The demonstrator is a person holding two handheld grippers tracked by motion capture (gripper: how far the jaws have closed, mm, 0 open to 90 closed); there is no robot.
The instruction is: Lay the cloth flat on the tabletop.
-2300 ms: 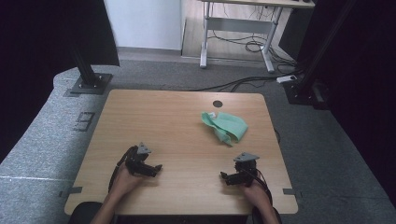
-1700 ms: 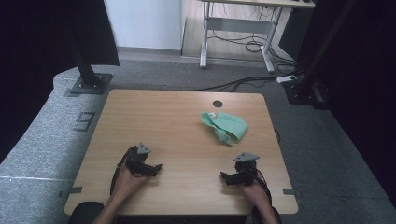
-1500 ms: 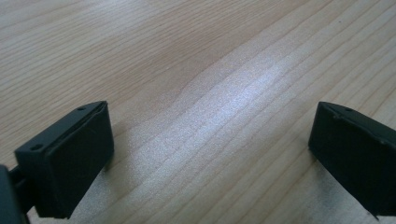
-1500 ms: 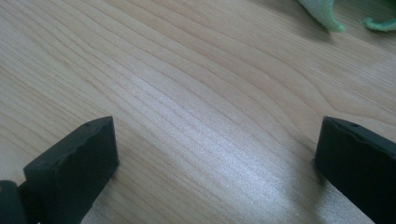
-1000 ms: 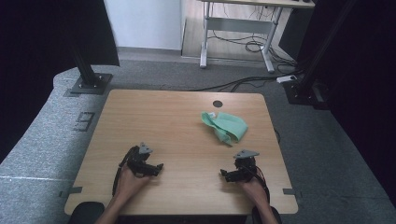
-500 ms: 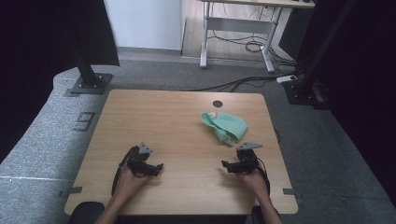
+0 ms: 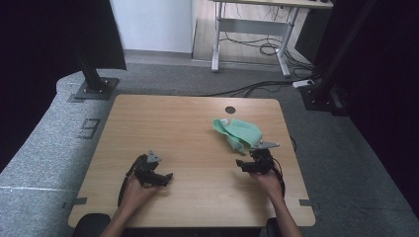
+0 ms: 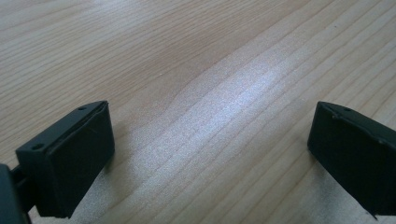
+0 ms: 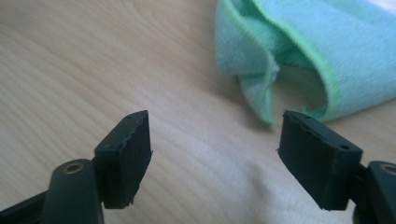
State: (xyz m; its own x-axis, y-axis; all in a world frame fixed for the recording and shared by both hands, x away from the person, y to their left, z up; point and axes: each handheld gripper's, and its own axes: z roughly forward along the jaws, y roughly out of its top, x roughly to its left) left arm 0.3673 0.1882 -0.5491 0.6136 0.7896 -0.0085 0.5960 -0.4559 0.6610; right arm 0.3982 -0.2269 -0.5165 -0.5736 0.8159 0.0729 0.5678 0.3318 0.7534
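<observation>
A crumpled green cloth lies on the right half of the wooden table. In the right gripper view the cloth sits just beyond the jaws, its folded corner close to the right one. My right gripper is open just short of the cloth's near edge, with nothing between its jaws. My left gripper rests low over the table at the front left, open over bare wood.
A round cable hole is in the table near its far edge. Beyond the table stand black stand bases, a desk frame and floor cables. Grey carpet surrounds the table.
My right gripper has moved forward, away from the front edge, and now sits close to the green cloth. The left gripper has stayed where it was.
</observation>
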